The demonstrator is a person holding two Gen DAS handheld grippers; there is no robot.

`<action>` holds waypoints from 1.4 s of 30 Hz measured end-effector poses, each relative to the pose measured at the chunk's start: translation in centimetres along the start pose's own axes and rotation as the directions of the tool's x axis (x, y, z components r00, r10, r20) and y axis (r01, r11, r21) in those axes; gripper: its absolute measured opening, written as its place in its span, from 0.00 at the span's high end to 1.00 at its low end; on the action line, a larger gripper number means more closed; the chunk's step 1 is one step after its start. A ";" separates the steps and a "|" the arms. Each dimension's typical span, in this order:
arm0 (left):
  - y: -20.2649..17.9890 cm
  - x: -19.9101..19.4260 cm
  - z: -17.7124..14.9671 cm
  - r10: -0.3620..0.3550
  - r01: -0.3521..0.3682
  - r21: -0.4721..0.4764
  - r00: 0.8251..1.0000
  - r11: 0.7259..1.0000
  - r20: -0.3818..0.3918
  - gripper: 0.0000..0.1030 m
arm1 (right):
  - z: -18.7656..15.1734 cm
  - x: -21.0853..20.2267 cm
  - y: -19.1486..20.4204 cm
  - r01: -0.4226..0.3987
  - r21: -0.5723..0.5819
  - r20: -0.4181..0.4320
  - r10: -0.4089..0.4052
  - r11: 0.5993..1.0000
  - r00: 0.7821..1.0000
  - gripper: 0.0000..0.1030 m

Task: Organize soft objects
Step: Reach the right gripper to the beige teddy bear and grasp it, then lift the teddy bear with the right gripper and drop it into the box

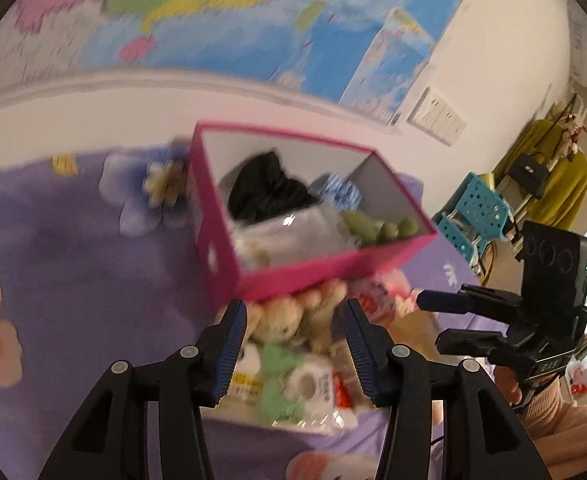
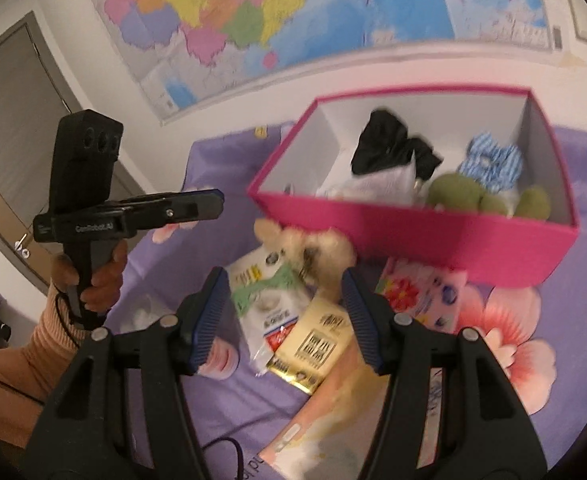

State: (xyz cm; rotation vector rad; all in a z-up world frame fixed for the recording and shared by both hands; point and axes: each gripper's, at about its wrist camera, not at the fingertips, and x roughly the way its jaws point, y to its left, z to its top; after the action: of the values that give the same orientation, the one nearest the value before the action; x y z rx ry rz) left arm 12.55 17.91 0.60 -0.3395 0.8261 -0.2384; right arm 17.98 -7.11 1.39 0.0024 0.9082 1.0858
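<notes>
A pink box (image 1: 289,276) (image 2: 421,232) stands on the purple flowered bedspread (image 1: 73,264). It holds a black cloth (image 1: 265,192) (image 2: 389,144), a white cloth, a green plush (image 2: 457,196) and a blue striped piece (image 2: 489,164). In front of the box lies a beige plush toy (image 1: 293,316) (image 2: 313,248) on several packets, one with a green item (image 1: 277,380) (image 2: 265,284). My left gripper (image 1: 293,344) is open just before the plush; it also shows in the right wrist view (image 2: 209,204). My right gripper (image 2: 285,312) is open over the packets; it also shows in the left wrist view (image 1: 433,320).
A gold packet (image 2: 313,344) and a pink flowered packet (image 2: 421,292) lie before the box. A map (image 2: 293,12) covers the wall behind the bed. A teal basket (image 1: 477,208) and a yellow garment (image 1: 553,176) stand at the right of the bed.
</notes>
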 end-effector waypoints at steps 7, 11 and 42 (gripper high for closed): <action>1.9 2.7 -1.8 0.046 -0.049 -0.037 0.997 0.998 -0.064 0.51 | -0.5 2.7 -1.0 0.061 0.043 -0.051 -0.058 0.997 0.997 0.41; 2.4 4.3 -1.9 0.074 -0.077 -0.025 0.993 0.997 -0.091 0.51 | 0.1 4.2 -1.8 0.089 0.071 -0.073 -0.084 0.993 0.994 0.41; -0.1 4.4 -0.9 -0.010 0.017 0.081 0.996 0.997 -0.084 0.67 | 1.8 8.0 -1.4 0.143 -0.004 -0.104 -0.142 0.990 0.984 0.78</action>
State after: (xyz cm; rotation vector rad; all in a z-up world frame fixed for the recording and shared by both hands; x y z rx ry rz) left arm 14.71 16.11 -2.92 -0.2595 0.8941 -0.2996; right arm 21.41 -1.03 -3.13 -0.1160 0.9888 0.9577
